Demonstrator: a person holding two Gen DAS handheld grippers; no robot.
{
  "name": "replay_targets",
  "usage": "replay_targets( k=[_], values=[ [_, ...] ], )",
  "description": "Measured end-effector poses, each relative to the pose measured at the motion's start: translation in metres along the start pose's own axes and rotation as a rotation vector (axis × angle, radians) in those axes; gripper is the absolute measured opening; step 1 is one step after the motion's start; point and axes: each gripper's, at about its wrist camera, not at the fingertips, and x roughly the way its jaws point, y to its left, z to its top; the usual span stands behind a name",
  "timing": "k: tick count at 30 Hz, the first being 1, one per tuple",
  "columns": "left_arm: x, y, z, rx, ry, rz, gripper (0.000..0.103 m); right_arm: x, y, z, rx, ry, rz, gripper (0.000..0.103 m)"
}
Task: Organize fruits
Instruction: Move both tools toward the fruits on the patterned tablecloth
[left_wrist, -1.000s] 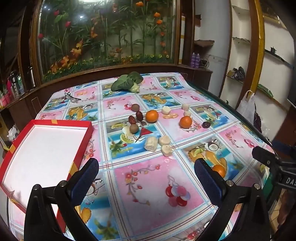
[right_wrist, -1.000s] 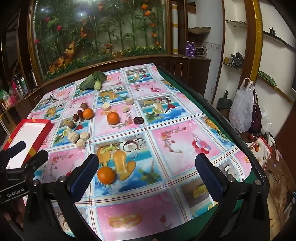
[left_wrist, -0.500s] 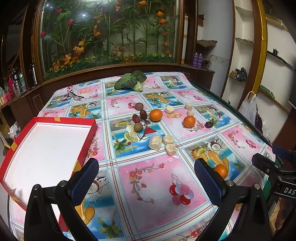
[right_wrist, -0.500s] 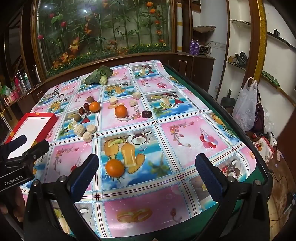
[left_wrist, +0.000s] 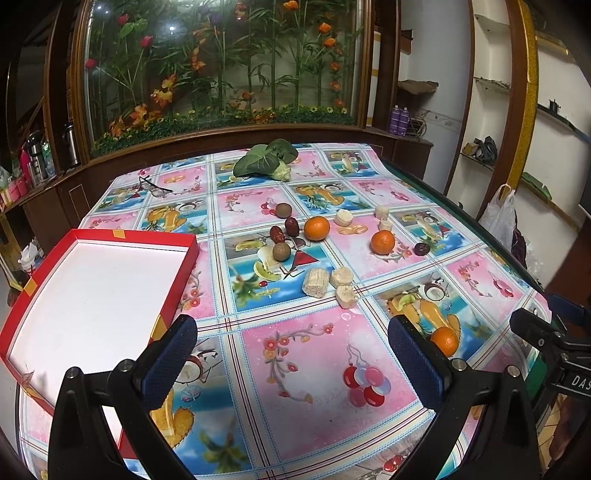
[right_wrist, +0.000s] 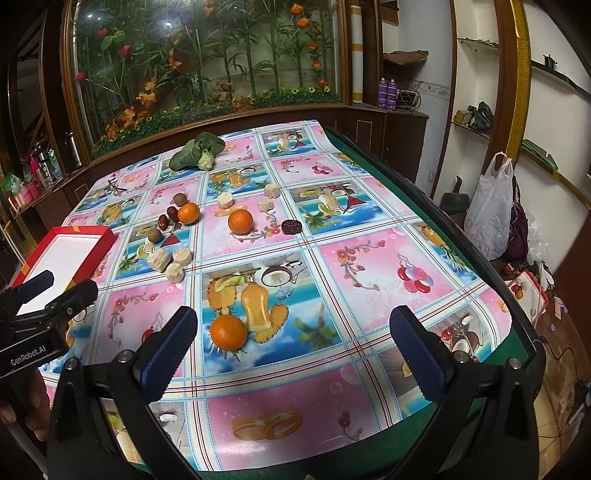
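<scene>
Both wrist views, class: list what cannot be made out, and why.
- Red box: near end hidden by the left gripper, left wrist view.
- Nearest orange: partly behind a finger, same view.
- Glasses: too small, right wrist view.

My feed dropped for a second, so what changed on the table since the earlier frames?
Nothing was gripped or released. Both cameras show more of the near table, as if drawn back or raised: the left hand-held gripper and right hand-held gripper are open and empty. The round oranges and the red-rimmed cardboard tray lie where they were.
</scene>
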Motion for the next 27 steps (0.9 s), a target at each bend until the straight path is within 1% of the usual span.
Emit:
replay_targets(
  k=[8,13,17,18,21,23,25,27],
  values=[
    [0.002,0.002,0.002,-0.003,0.001,0.014,0.103,0.000,-0.001,0.000,0.000,0.000,0.002,0.103],
    [0.005,0.012,-0.002,-0.011,0.011,0.022,0.103,0.000,0.001,-0.006,-0.004,0.005,0.017,0.103],
    [0.010,0.023,-0.006,-0.016,0.020,0.038,0.103,0.003,0.005,-0.014,-0.012,0.020,0.064,0.103],
    [0.012,0.026,-0.006,-0.019,0.025,0.043,0.102,0.005,0.008,-0.017,-0.020,0.026,0.087,0.103],
    [0.019,0.033,-0.008,-0.027,0.043,0.049,0.102,0.015,0.022,-0.023,-0.057,0.056,0.112,0.103],
    [0.023,0.034,-0.008,-0.026,0.052,0.051,0.102,0.026,0.030,-0.025,-0.080,0.081,0.134,0.100],
    [0.027,0.034,-0.008,-0.019,0.058,0.049,0.102,0.038,0.037,-0.026,-0.088,0.113,0.156,0.082],
    [0.032,0.031,-0.007,-0.008,0.065,0.044,0.102,0.049,0.040,-0.026,-0.087,0.143,0.166,0.072]
  ],
)
